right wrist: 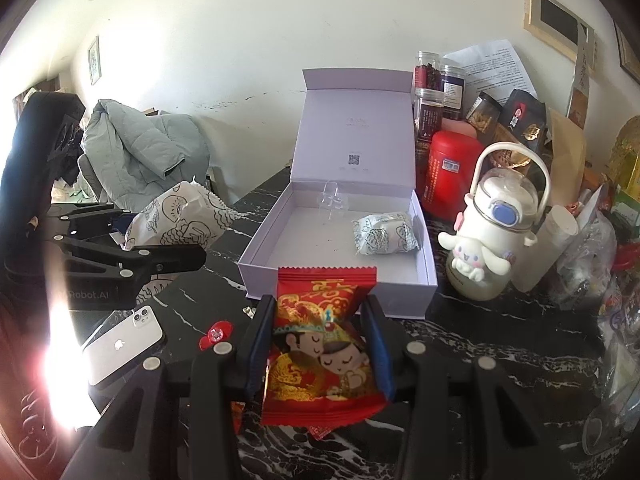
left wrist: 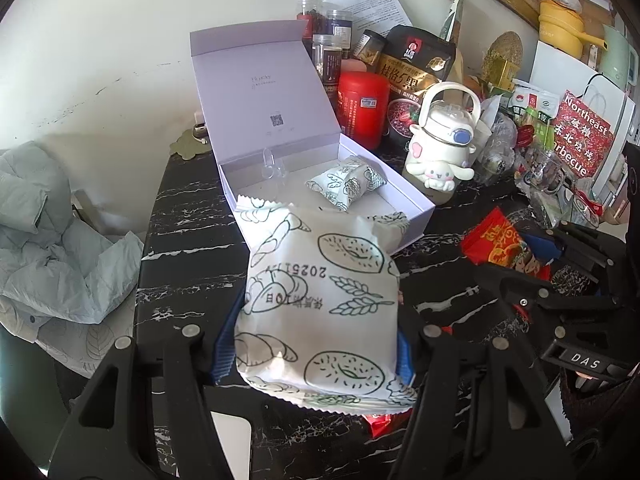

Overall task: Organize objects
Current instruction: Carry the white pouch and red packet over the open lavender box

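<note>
Beyond both grippers sits the open box [right wrist: 430, 276], lid up, floor bare except one packet [right wrist: 385, 235] at its right wall. Left gripper [left wrist: 316, 354] clenches a white pastry packet [left wrist: 320, 300], long axis pointing boxward; right gripper [right wrist: 320, 350] grips a red packet [right wrist: 320, 356] just short of the front wall, likely nearer.

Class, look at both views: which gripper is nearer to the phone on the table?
Left. In the right wrist view the left gripper, holding a white packet, hangs just above the phone. The right gripper is off to the phone's right.
</note>
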Tool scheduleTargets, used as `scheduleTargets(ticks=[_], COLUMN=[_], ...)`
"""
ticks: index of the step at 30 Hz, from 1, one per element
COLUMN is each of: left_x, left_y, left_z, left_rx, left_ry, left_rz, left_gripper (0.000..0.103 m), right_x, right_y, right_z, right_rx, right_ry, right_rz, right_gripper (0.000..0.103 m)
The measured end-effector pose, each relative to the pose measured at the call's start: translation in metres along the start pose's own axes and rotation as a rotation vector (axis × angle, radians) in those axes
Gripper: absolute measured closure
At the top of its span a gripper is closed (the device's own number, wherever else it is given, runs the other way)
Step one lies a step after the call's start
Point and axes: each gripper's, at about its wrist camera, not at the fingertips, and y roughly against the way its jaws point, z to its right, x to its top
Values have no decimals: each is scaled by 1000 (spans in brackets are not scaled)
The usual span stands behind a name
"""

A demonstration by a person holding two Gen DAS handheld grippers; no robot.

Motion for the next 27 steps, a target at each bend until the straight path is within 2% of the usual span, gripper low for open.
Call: scheduleTargets(ticks=[15,27], left_x=[29,54], left_y=[-48,-81], left_z=[-19,-26], left_rx=[-12,-14], left_ry=[-7,-21], left_rz=[-52,-74], left_gripper=[43,43], right_x=[31,59], right_y=[-52,-86], right_z=[16,35], right_rx=[25,4], right_ry=[10,38], right_rz=[-25,-27], right_gripper=[59,59])
